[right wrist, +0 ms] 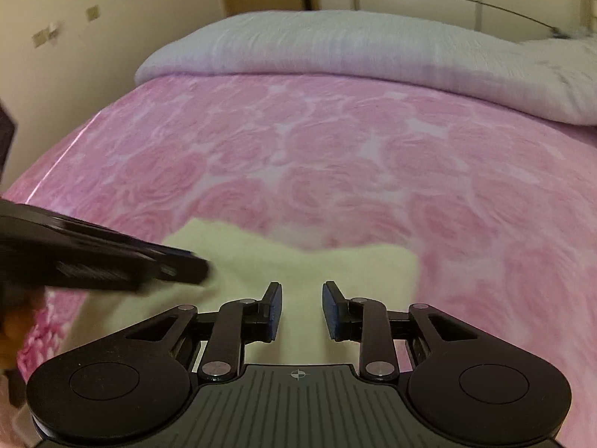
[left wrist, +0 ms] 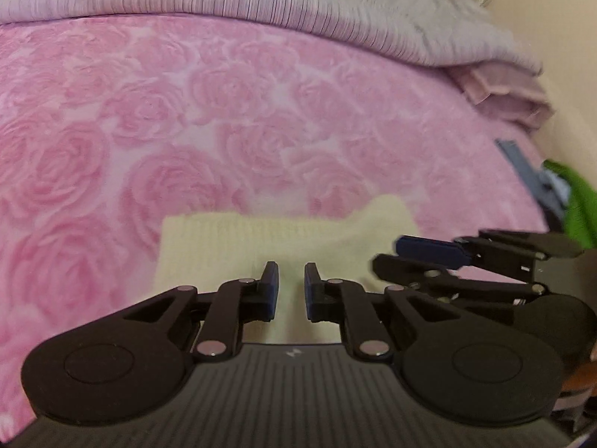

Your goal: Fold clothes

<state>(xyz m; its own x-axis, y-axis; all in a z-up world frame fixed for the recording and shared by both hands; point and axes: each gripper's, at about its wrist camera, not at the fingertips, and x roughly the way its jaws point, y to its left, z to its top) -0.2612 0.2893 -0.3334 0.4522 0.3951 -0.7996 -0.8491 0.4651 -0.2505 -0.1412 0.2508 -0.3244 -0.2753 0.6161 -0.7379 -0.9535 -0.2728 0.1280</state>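
A pale yellow knit garment (left wrist: 261,239) lies folded flat on the pink rose-patterned bedspread (left wrist: 186,112), near the lower middle of both views. My left gripper (left wrist: 290,289) hovers over its near part with the blue pads a narrow gap apart and nothing between them. Just to its right, my right gripper (left wrist: 388,255) comes in sideways over the garment's right end. In the right wrist view the garment (right wrist: 335,268) lies under my right gripper (right wrist: 301,308), whose jaws stand apart and empty. The left gripper (right wrist: 201,270) shows blurred at the left, over the garment's left corner.
A grey-lilac ribbed blanket (left wrist: 261,3) lies along the far side of the bed. A folded pink towel (left wrist: 503,93) and a green cloth (left wrist: 578,205) lie at the right edge. The bed's left edge (right wrist: 63,153) meets a cream wall.
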